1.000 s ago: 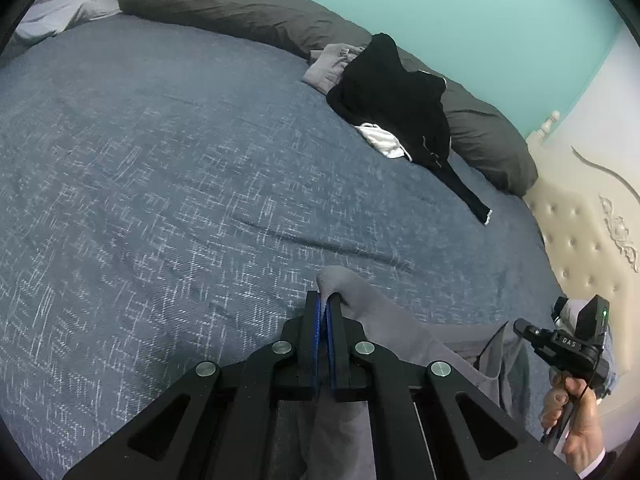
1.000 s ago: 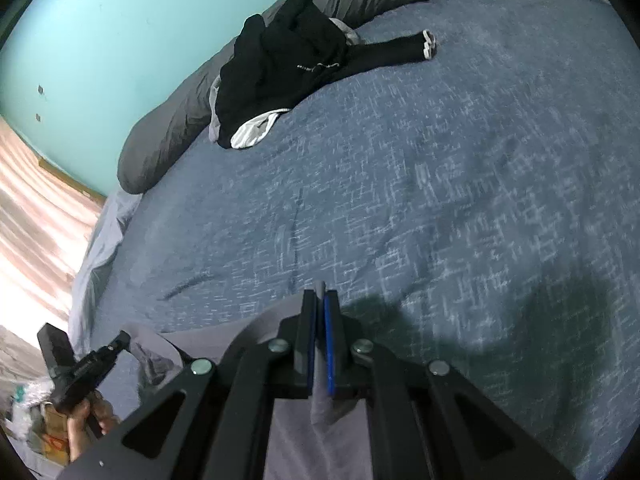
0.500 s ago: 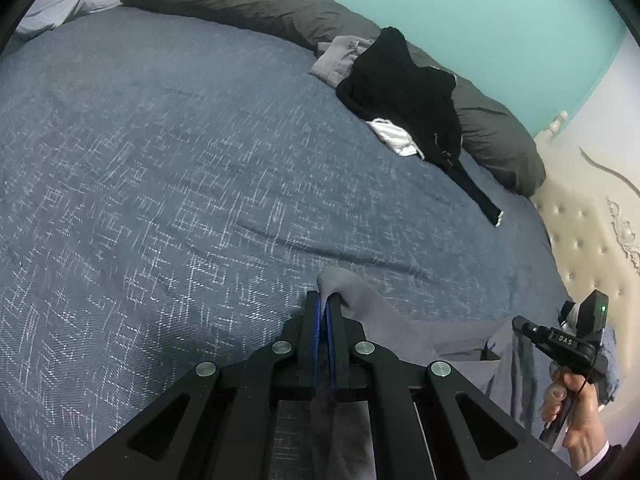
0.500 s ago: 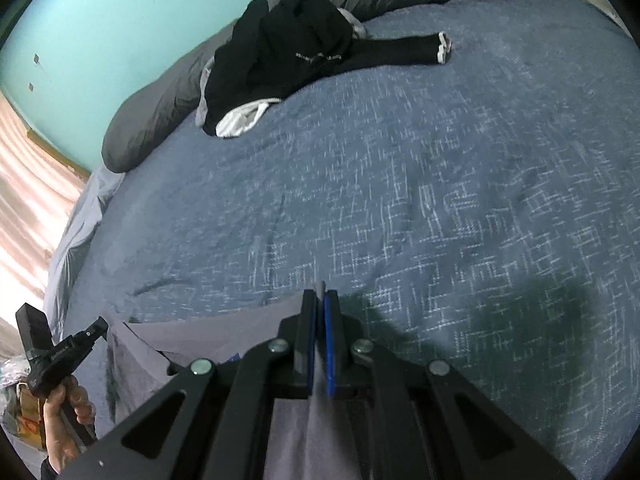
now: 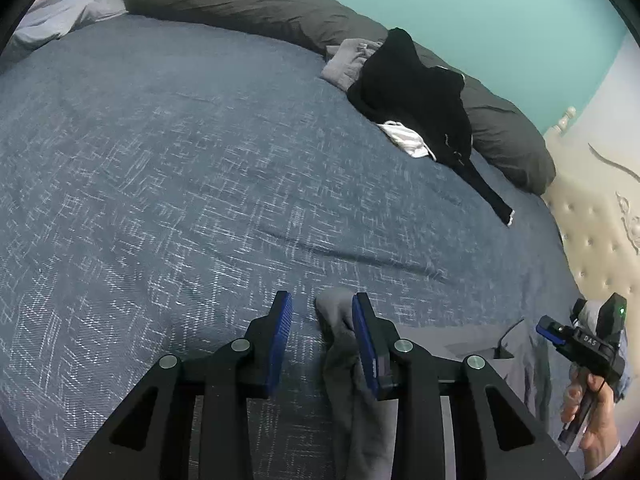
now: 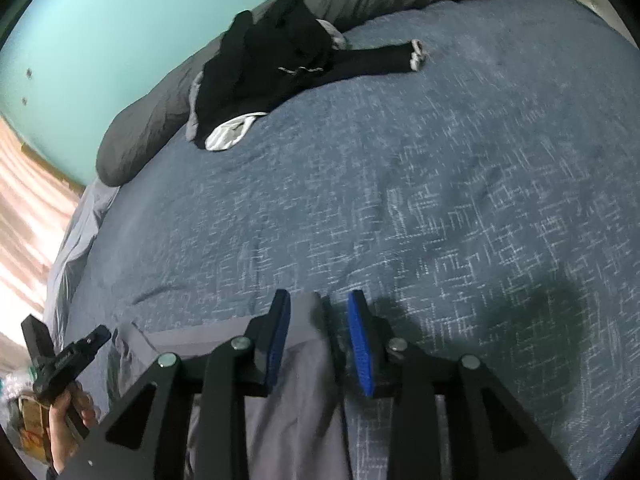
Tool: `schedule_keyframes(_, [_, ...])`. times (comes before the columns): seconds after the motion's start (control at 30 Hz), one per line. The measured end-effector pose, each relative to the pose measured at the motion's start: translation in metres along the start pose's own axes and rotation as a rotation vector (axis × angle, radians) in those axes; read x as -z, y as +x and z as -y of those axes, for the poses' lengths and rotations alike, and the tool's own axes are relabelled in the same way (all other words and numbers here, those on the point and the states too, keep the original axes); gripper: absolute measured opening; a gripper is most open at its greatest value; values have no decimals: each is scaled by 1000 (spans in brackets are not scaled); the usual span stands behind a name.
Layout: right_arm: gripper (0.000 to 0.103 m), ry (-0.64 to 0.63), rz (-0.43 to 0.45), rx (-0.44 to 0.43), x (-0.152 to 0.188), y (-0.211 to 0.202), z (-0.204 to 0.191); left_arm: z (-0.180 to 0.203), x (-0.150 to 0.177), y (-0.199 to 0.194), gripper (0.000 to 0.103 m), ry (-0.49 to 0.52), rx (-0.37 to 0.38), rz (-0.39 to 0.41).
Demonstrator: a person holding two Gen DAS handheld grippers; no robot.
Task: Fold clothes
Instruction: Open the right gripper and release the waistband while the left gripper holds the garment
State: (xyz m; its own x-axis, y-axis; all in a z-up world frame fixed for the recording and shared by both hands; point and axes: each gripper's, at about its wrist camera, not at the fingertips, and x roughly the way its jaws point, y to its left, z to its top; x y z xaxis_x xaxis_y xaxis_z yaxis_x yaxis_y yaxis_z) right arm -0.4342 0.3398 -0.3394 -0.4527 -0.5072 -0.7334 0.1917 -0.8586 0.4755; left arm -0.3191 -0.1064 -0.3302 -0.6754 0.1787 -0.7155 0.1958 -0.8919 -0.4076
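Observation:
A grey garment point(image 5: 344, 360) lies on the blue bedspread point(image 5: 160, 160) near the bed's front edge. My left gripper point(image 5: 322, 304) is opening; one corner of the garment stands between its jaws, leaning on the right pad without being pinched. My right gripper point(image 6: 319, 298) is opening too, and another corner of the same grey garment point(image 6: 296, 400) lies loose between its blue pads. The cloth stretches flat between both grippers. A hand point(image 5: 596, 420) holding the right tool shows in the left wrist view, and the other hand point(image 6: 64, 412) in the right wrist view.
A pile of black clothing point(image 5: 416, 92) with a white piece point(image 5: 404, 140) and a grey piece rests at the far side against long dark grey pillows point(image 5: 240, 0). A cream tufted headboard point(image 5: 592, 220) borders the right. The teal wall stands behind.
Both grippers were shut on the grey garment's corners and have now parted their jaws, letting the cloth go. Neither hand has shifted noticeably.

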Motion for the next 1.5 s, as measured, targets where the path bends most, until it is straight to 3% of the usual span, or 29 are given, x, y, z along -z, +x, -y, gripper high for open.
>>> schedule_keyframes(0.13, [30,-63,-20,-4,4,-2,-14,3,2,3,34,9,2,-13])
schedule_keyframes(0.23, [30,-157,-45,41,8,6,-29,4,3,4,34,9,1,-20])
schedule_keyframes(0.57, [29,-265,-59,132,11,27,-38,6,6,4,34,35,-30,-21])
schedule_keyframes(0.7, [10,-323,-57,187,13,32,-42,8,6,3,34,42,-29,-22])
schedule_keyframes(0.8, [2,-333,-42,212,12,31,-41,8,6,3,34,47,-33,-22])
schedule_keyframes(1.07, [0,-260,6,216,-1,23,-28,8,7,3,34,48,-39,-21])
schedule_keyframes(1.13, [0,-232,20,171,-1,18,-27,8,7,3,34,46,-37,-21])
schedule_keyframes(1.27, [3,-189,37,86,1,8,-28,8,6,3,34,41,-34,-21])
schedule_keyframes(1.33, [14,-209,15,76,6,8,-35,8,6,3,34,43,-34,-21])
schedule_keyframes(1.37, [31,-225,0,79,8,10,-38,9,6,2,34,44,-33,-21])
schedule_keyframes(1.5, [35,-285,-33,105,15,18,-50,10,7,2,34,50,-35,-24])
